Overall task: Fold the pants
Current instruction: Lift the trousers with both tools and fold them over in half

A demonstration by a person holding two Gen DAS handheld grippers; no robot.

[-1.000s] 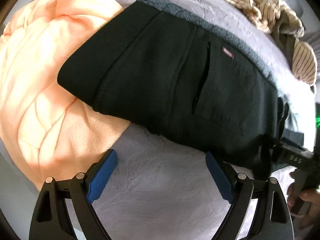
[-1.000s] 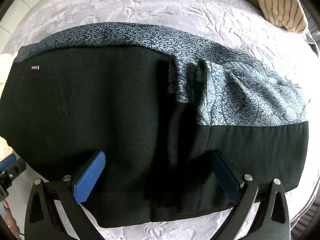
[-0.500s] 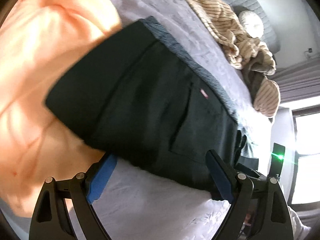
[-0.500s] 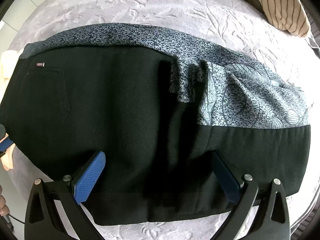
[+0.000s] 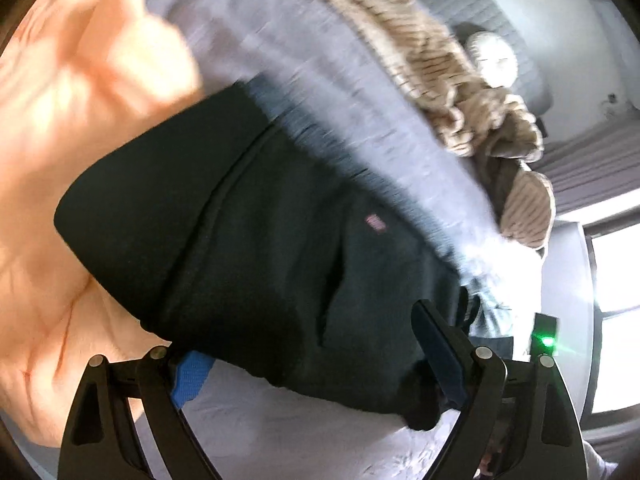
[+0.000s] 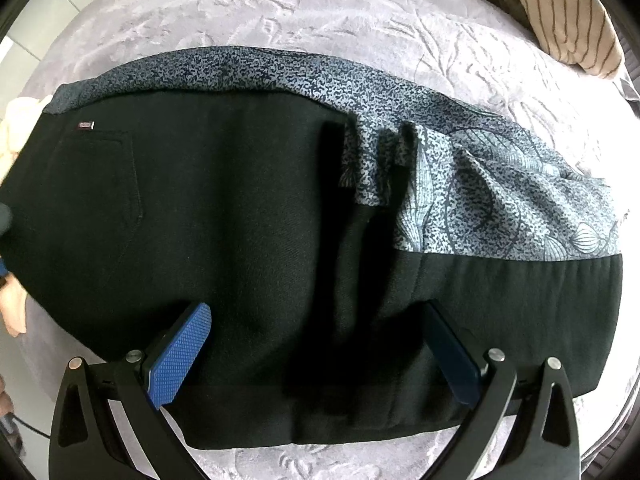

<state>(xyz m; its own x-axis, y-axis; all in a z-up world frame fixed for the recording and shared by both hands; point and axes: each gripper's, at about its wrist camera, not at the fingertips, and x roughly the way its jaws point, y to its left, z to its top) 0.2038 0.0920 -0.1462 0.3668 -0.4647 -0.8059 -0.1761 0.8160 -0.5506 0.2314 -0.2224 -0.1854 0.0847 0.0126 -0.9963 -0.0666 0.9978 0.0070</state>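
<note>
black fabric pants folded flat on grey embossed bedspread, beneath both jaws | left gripper has tilted up since a second ago; jaws apart, empty | right gripper jaws apart, unmoved; fold looks finished

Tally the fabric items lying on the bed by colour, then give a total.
Black: 1, the pants
Blue-grey patterned: 1, the cloth under the pants
Peach: 1, the blanket
Beige striped: 1, the garment
Total: 4
</note>
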